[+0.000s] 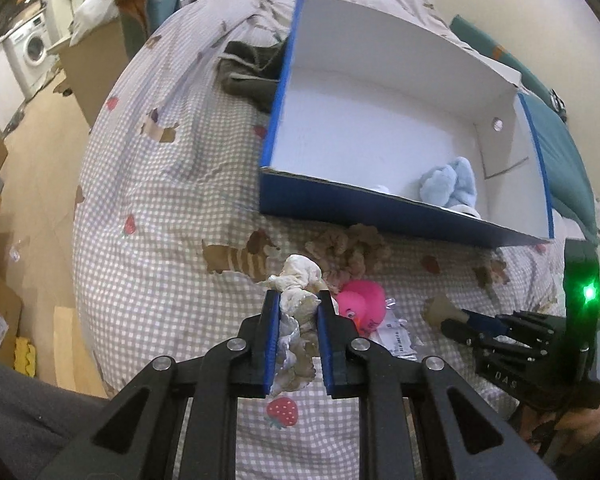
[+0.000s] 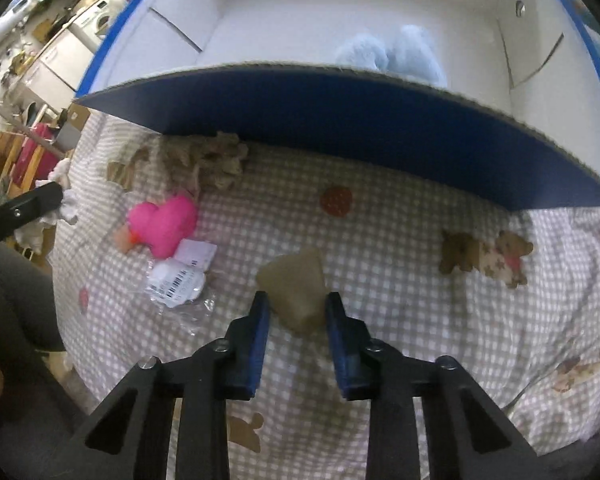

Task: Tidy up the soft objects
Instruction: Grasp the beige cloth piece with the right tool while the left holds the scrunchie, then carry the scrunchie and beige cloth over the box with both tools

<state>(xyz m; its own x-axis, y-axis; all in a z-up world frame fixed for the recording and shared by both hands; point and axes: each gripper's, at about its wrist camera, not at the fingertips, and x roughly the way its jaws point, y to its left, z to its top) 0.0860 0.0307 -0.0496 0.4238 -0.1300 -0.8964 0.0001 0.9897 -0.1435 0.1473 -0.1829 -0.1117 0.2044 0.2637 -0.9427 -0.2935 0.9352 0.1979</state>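
On the checked bedspread (image 1: pixel 172 200), just short of the blue box (image 1: pixel 400 216): left gripper (image 1: pixel 299 300) clamped on a cream scrunchie (image 1: pixel 298 280), the bundle pinched between both blue pads and trailing back down between the fingers. Right gripper (image 2: pixel 296 300) with jaws apart, straddling an olive pad (image 2: pixel 296 284) that lies flat on the cover; contact with the pads hard to call, so not yet a hold by the look of it. To do this step well: lift the scrunchie clear of the near wall before going forward, since that wall stands between claw and floor of the box; release over bare white floor, left of the pale blue plush (image 1: pixel 448 184) tucked in the near right corner; open wide so the loose tail drops free instead of snagging a pad. For the right side, probably close squarely across the olive pad's narrow width and avoid pinching bedspread with it. Left view alone gives the whole box interior, mostly bare, plus dark clothing (image 1: pixel 248 76) beside its far left wall and the right gripper low at the right edge. Right view alone gives the olive pad, the pink heart plush (image 2: pixel 164 224) in full with its tags and clear bag (image 2: pixel 180 276), and the brown scrunchie (image 2: pixel 208 160) touching the box's base.
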